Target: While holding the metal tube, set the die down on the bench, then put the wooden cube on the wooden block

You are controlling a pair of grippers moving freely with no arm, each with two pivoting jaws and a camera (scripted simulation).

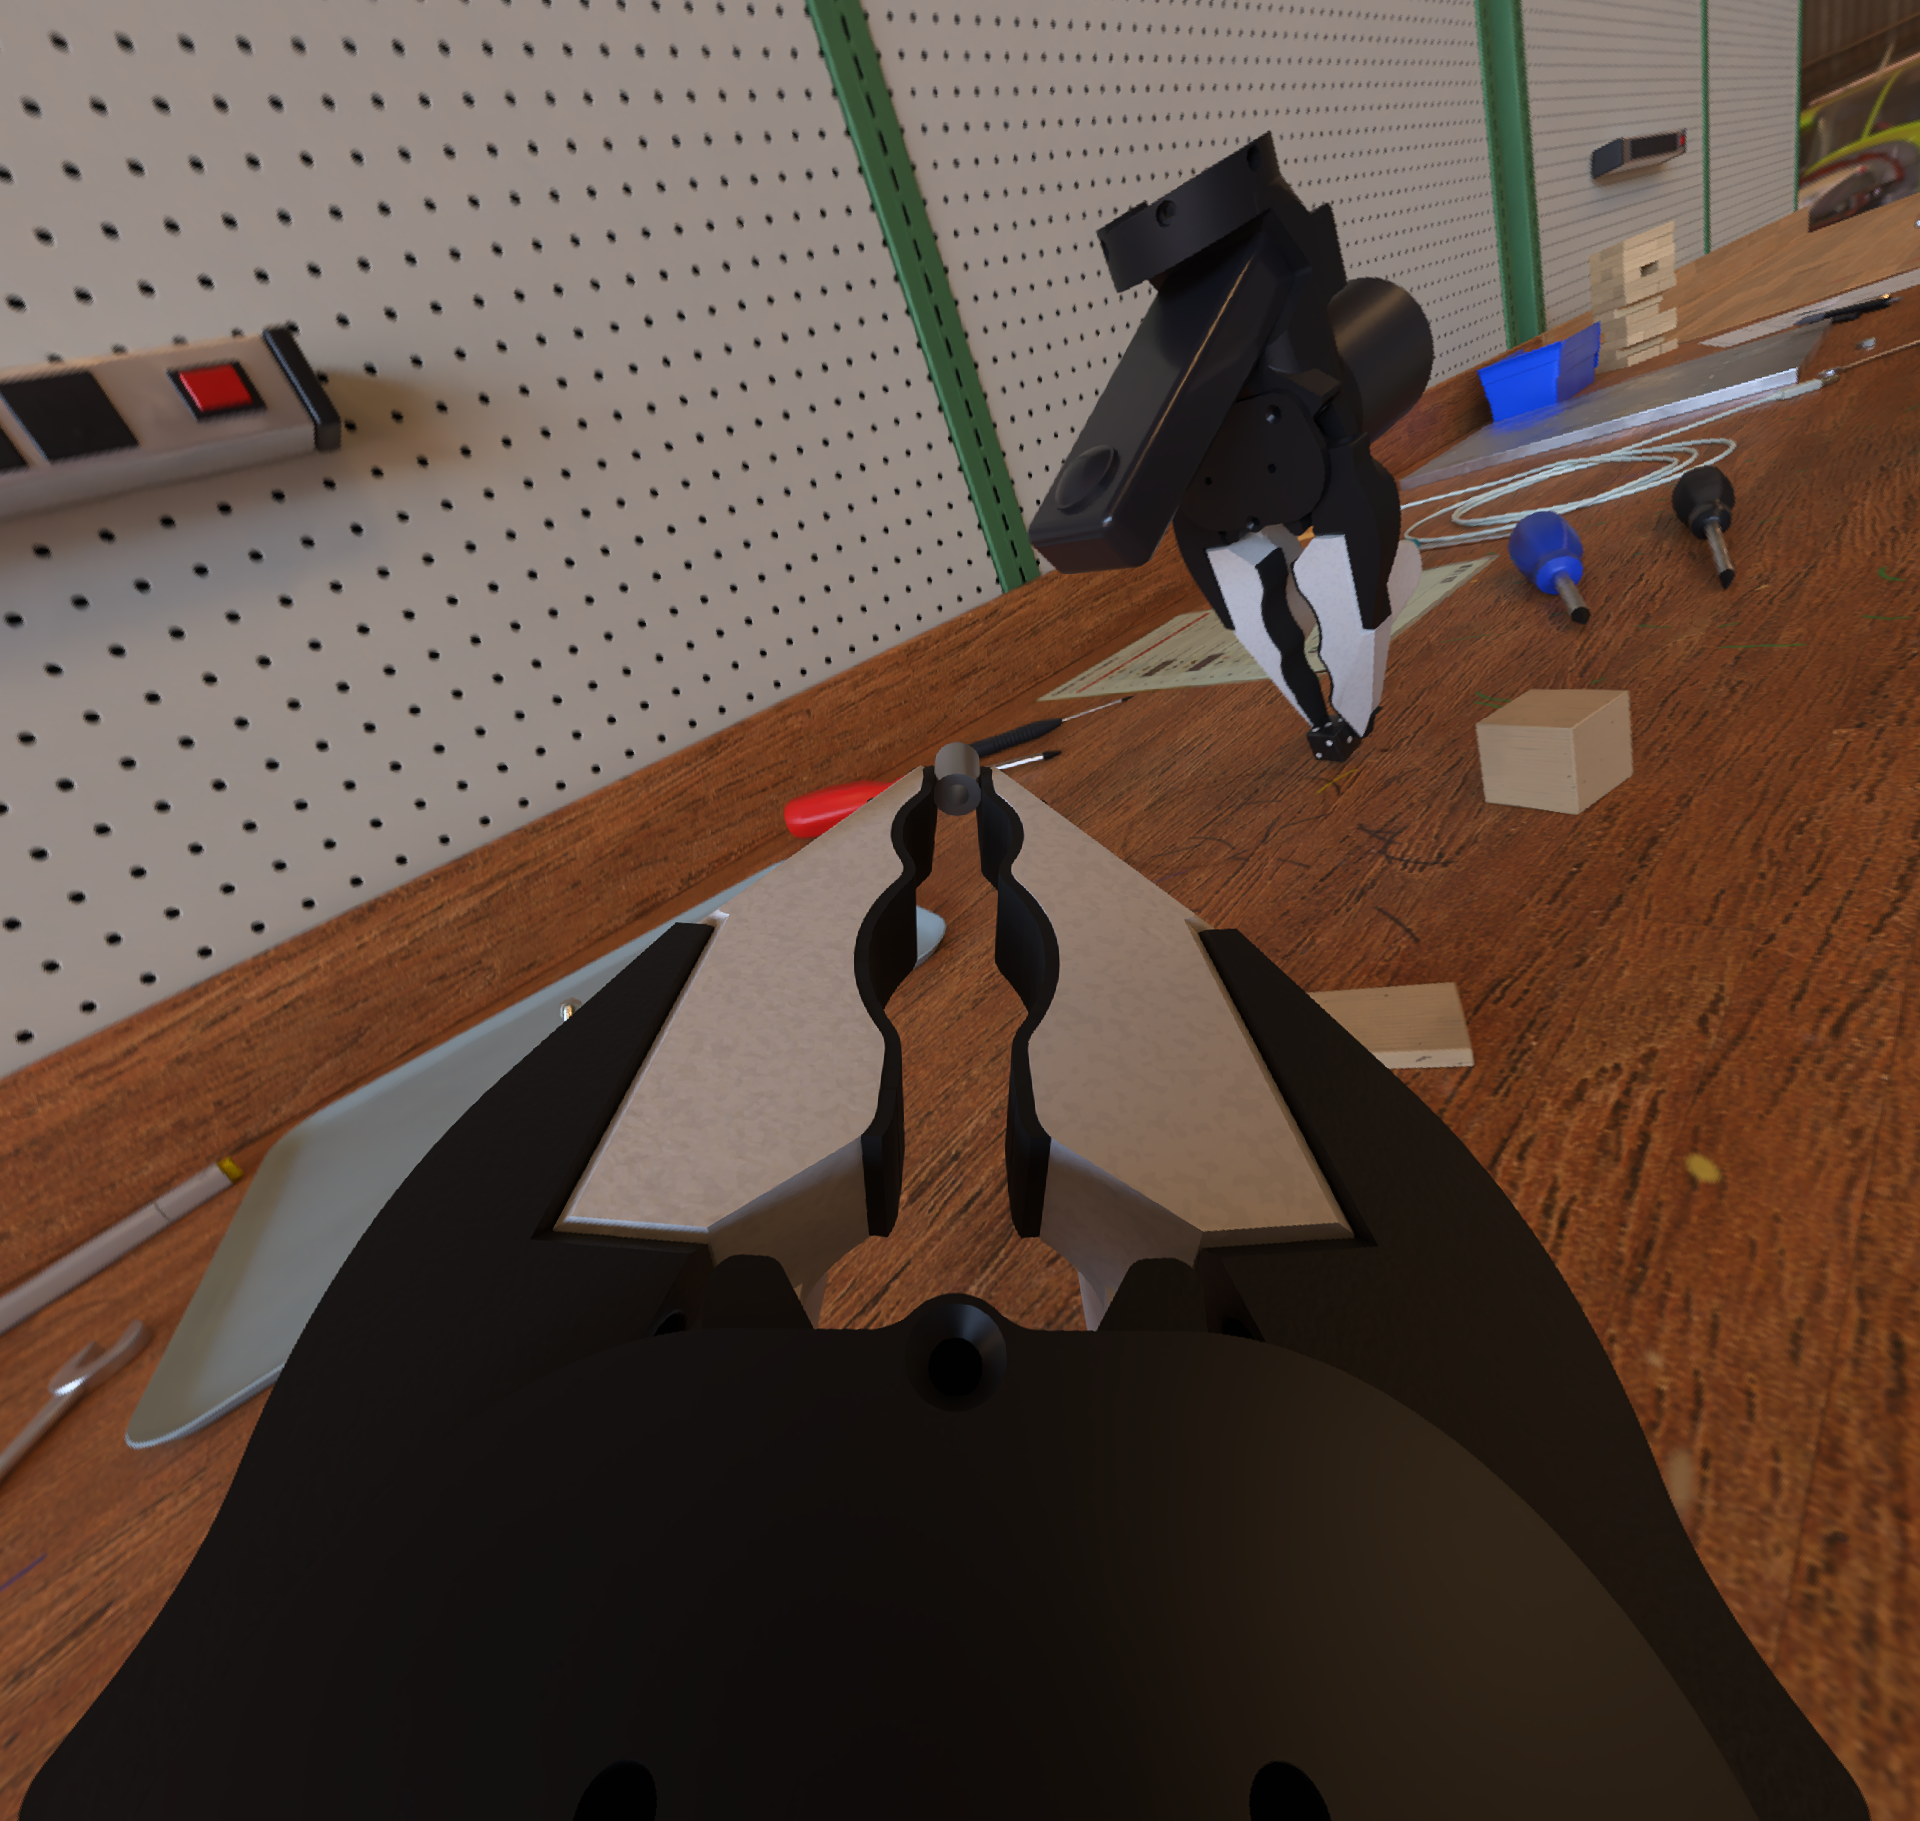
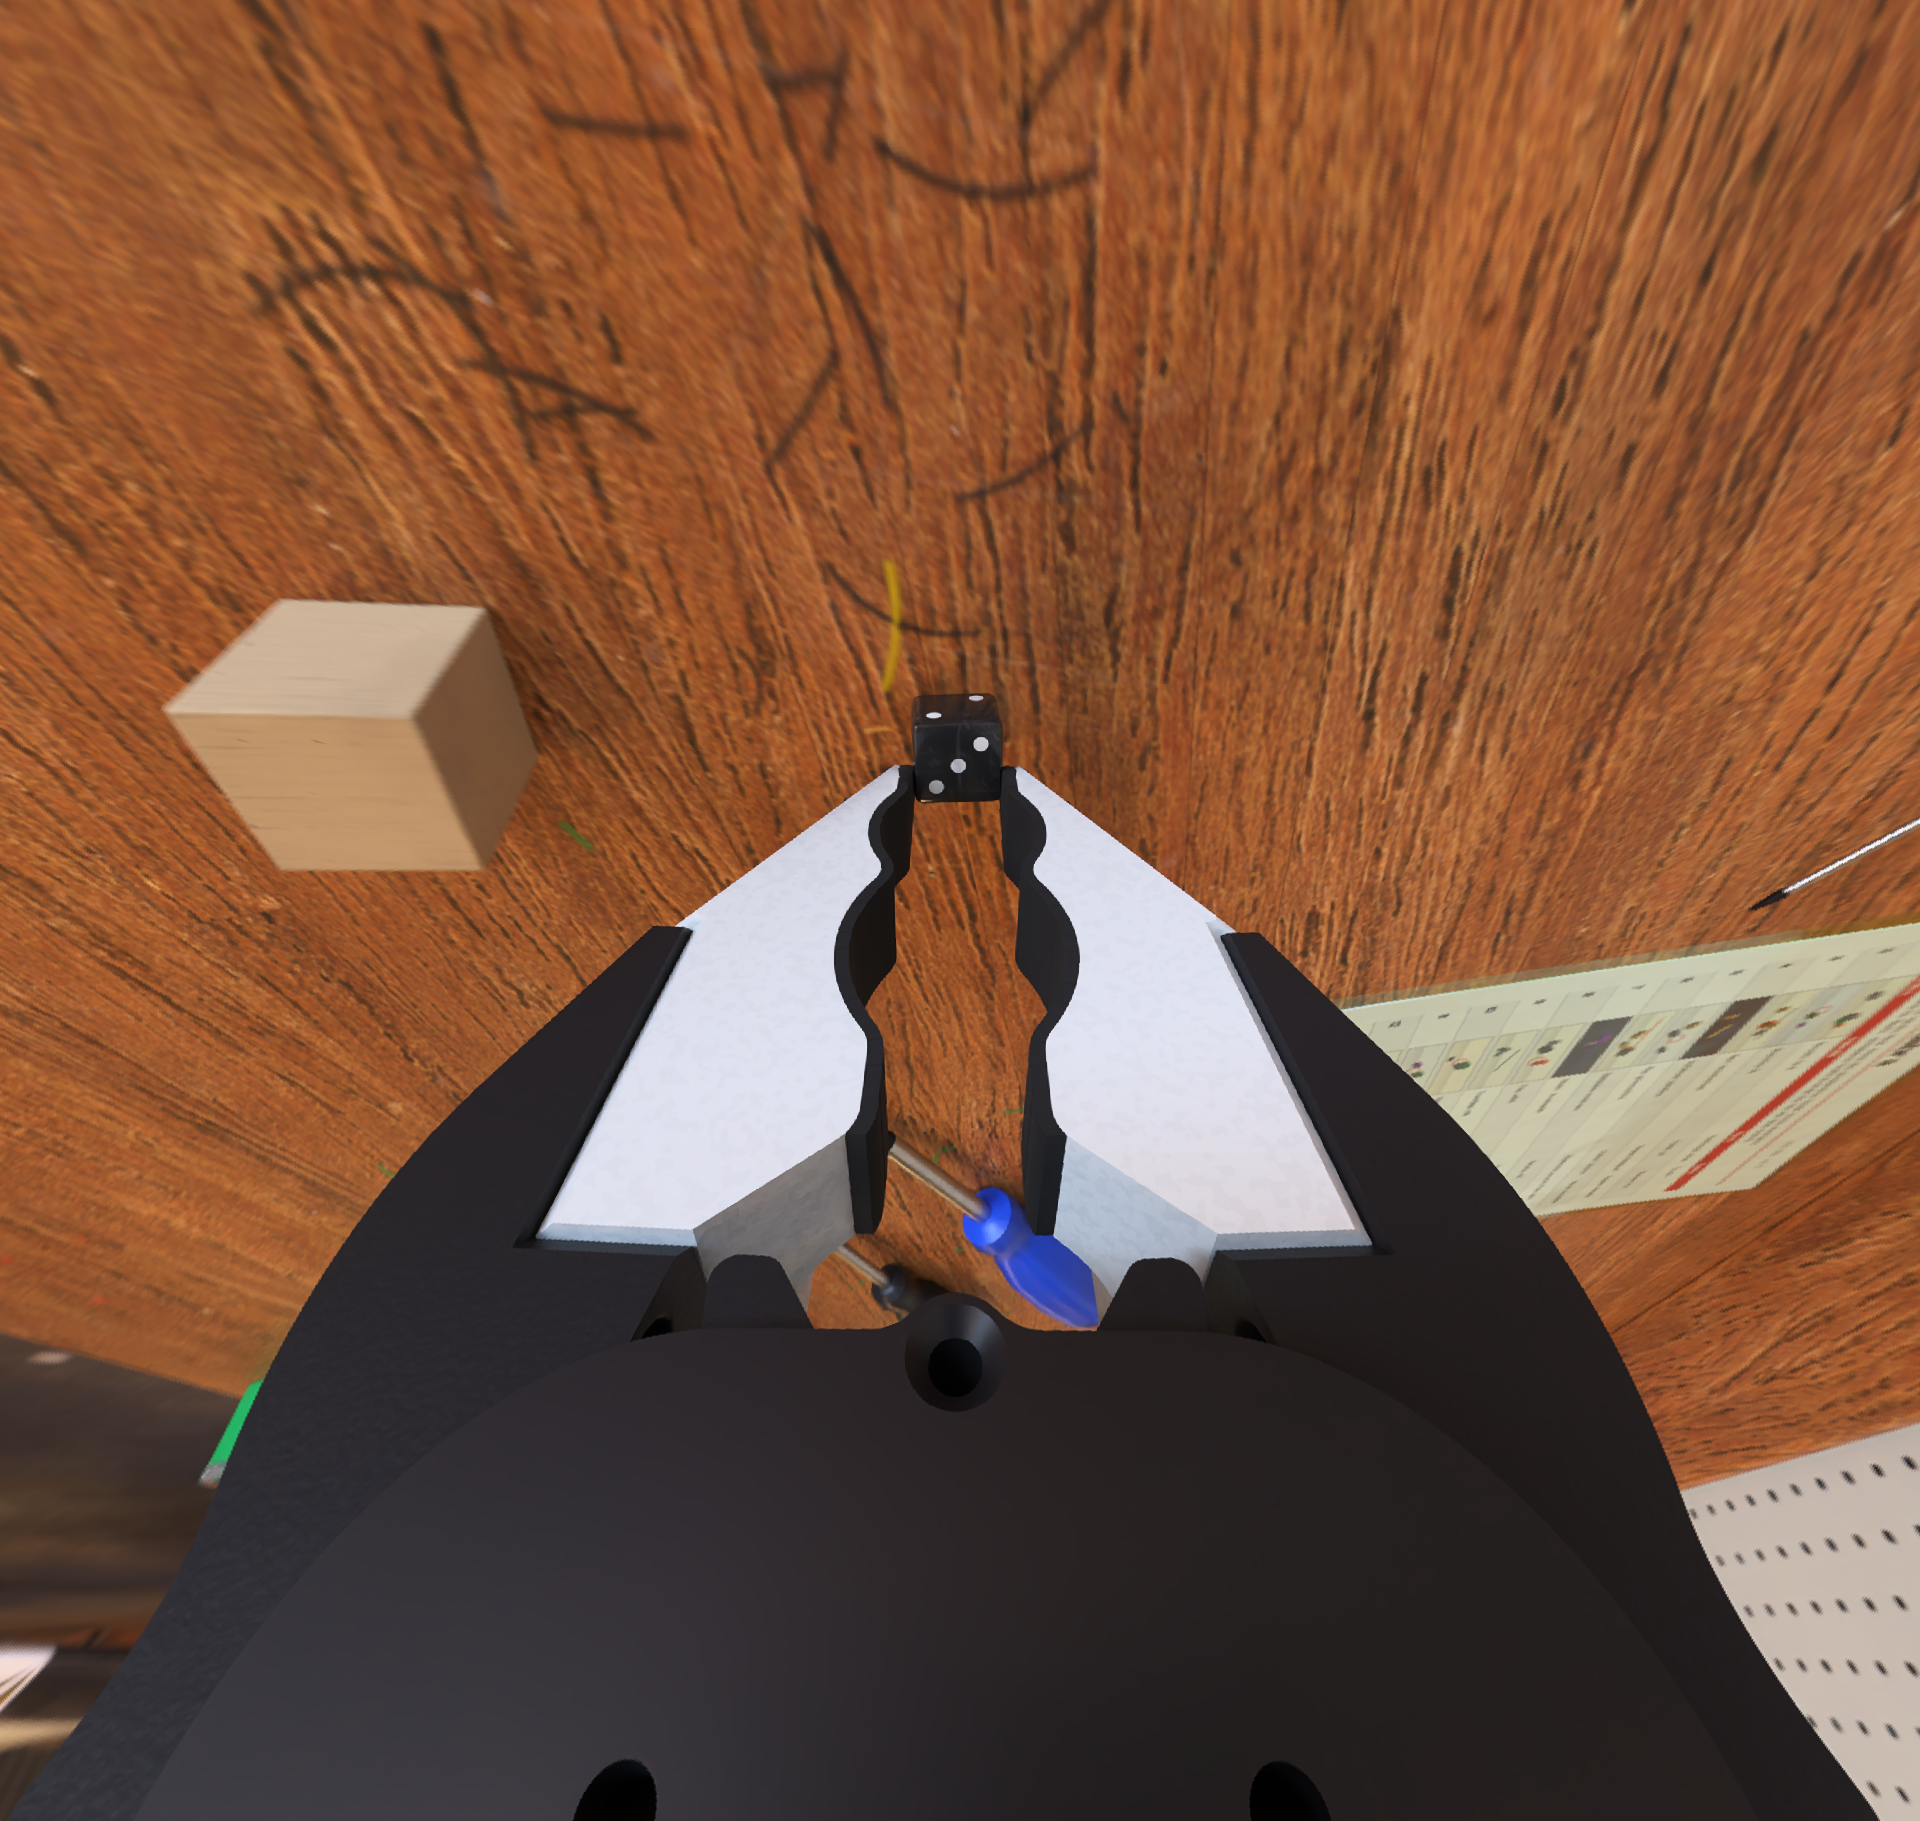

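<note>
My left gripper (image 1: 956,792) is shut on a short grey metal tube (image 1: 956,769), held end-on at its fingertips above the wooden bench (image 1: 1558,1252). My right gripper (image 2: 956,784) is shut on a black die with white pips (image 2: 956,745). It also shows in the left wrist view (image 1: 1340,727), tilted down, with the die (image 1: 1333,743) at or just above the bench; I cannot tell if it touches. A pale wooden cube (image 1: 1553,748) (image 2: 353,732) stands beside the die. A flat pale wooden block (image 1: 1397,1023) lies nearer the left gripper.
A red-handled screwdriver (image 1: 831,807), a grey metal plate (image 1: 395,1221), a pen (image 1: 114,1241) and a wrench (image 1: 62,1387) lie by the pegboard wall. A printed sheet (image 2: 1662,1054), blue (image 1: 1548,556) and black (image 1: 1704,509) screwdrivers, a cable and a blue bin (image 1: 1538,374) lie beyond.
</note>
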